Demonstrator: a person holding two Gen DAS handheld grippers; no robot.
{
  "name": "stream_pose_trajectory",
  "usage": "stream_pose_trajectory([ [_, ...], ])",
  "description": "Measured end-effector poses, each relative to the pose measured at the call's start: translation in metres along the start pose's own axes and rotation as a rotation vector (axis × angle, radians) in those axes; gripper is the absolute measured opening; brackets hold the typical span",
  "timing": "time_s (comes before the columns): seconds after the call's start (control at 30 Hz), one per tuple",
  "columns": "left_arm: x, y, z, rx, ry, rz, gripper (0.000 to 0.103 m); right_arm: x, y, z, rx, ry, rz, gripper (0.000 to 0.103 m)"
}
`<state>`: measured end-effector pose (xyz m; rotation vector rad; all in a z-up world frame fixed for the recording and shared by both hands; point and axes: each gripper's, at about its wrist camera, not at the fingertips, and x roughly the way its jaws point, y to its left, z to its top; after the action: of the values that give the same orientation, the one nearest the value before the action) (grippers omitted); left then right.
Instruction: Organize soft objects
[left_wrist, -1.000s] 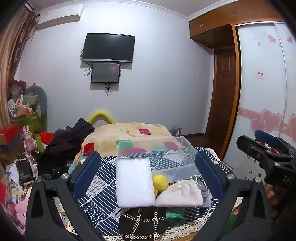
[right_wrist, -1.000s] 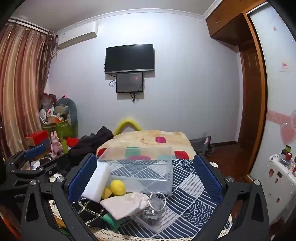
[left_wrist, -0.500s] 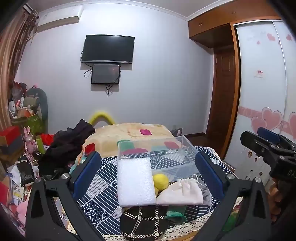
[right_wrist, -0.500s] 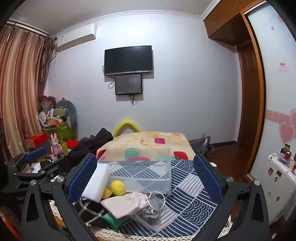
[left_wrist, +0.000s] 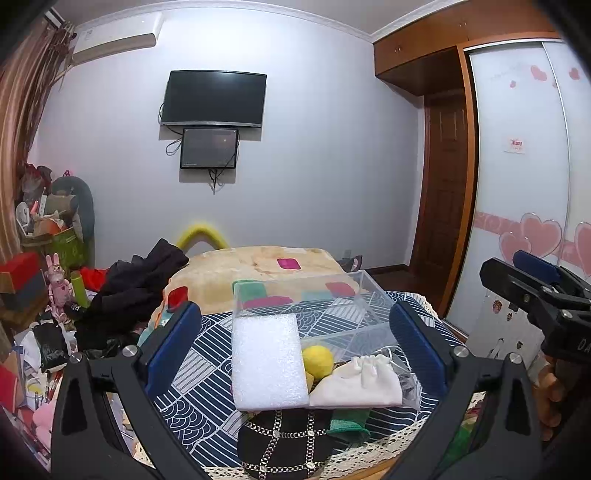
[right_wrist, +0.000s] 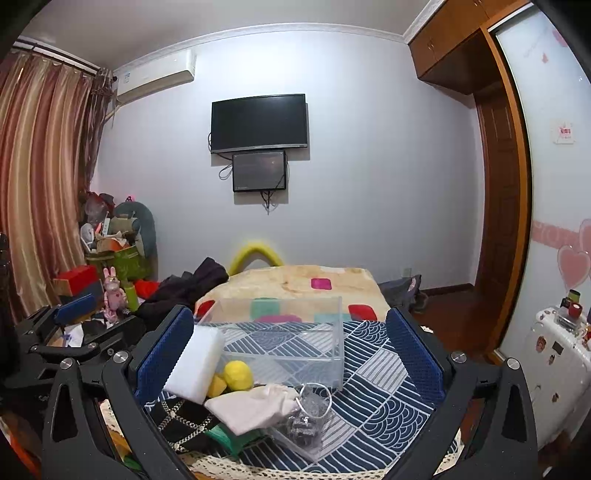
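A clear plastic box (left_wrist: 306, 306) (right_wrist: 280, 332) stands on a blue patterned cloth. In front of it lie a white foam block (left_wrist: 267, 362) (right_wrist: 195, 365), a yellow ball (left_wrist: 317, 362) (right_wrist: 238, 374), a white drawstring pouch (left_wrist: 358, 382) (right_wrist: 255, 406), a green cloth (left_wrist: 349, 421) and a black chained bag (left_wrist: 284, 443). My left gripper (left_wrist: 295, 347) is open and empty, held above and short of the pile. My right gripper (right_wrist: 288, 350) is open and empty, to the right of the left one. Each shows in the other's view, the right one (left_wrist: 535, 295) and the left one (right_wrist: 74, 325).
A small clear bag with a metal ring (right_wrist: 310, 410) lies by the pouch. Beyond the box is a beige blanket (left_wrist: 258, 269) with black clothes (left_wrist: 136, 288) at its left. Clutter fills the left floor (left_wrist: 37, 295). A white cabinet (right_wrist: 554, 350) stands at right.
Both grippers have drifted slightly; the scene has shifted a little in both views. Nothing was grasped or moved.
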<state>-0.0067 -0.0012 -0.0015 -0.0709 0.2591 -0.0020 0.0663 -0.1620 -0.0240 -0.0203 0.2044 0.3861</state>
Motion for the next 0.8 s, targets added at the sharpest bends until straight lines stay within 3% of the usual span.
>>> stream_pose_trajectory([
  [0.8, -0.0036, 0.0004, 0.0032, 0.001, -0.006, -0.003, 0.103, -0.0022, 0.0016, 0.0002, -0.001, -0.008, 0.005, 0.103],
])
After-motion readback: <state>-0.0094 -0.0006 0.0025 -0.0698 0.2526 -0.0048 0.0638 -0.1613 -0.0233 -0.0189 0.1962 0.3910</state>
